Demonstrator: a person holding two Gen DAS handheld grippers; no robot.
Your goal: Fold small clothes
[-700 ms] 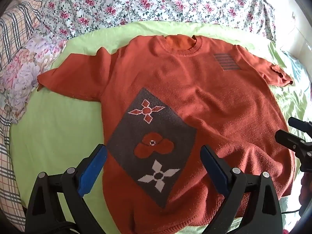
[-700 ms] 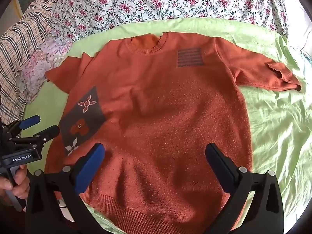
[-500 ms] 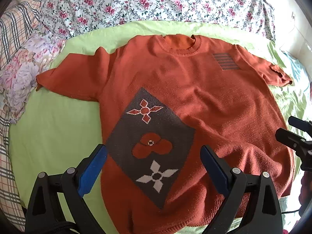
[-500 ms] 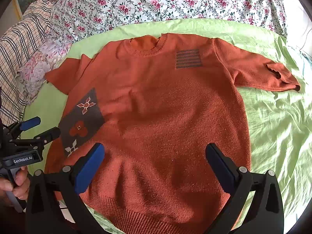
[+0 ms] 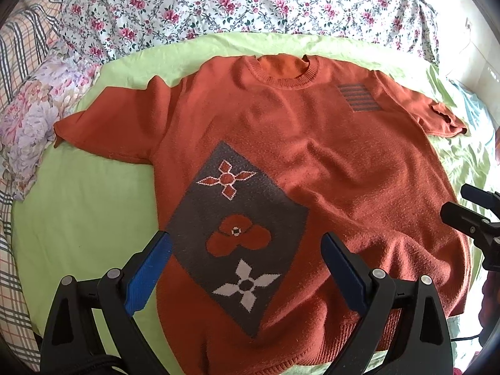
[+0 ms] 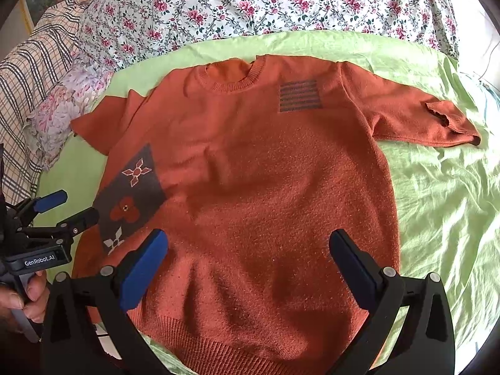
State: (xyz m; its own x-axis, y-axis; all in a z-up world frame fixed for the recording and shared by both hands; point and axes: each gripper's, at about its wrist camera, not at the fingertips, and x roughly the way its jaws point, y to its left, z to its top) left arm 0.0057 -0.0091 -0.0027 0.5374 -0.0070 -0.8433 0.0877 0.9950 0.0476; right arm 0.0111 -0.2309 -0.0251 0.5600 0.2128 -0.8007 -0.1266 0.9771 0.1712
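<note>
- Green sheet [image 6: 437, 206] is spread over a bed, with a floral quilt [image 6: 250, 0] bunched along the far side and a plaid cloth [image 5: 18, 47] at the far left.
- An orange knitted sweater [image 5: 328, 162] is laid face up and mostly flat on the sheet, neck away from the grippers, both sleeves stretched outward; the hem lies nearest.
- The left gripper [image 5: 243, 243] is held above the grey patterned patch [image 5: 237, 234], fingers wide apart, nothing between them; the right gripper [image 6: 247, 243] is held above the lower body of the garment, fingers likewise spread and empty.
- The step in hand is judged to be the first fold, not yet begun.
- A clean fold is best got by pinching one sleeve cuff and the hem corner on the same side together; both layers of knit should be caught, since thick knit slips easily.
- The curled right cuff [image 6: 443, 122] should be flattened first; soft ripples across the chest are better smoothed before the side is carried over.
</note>
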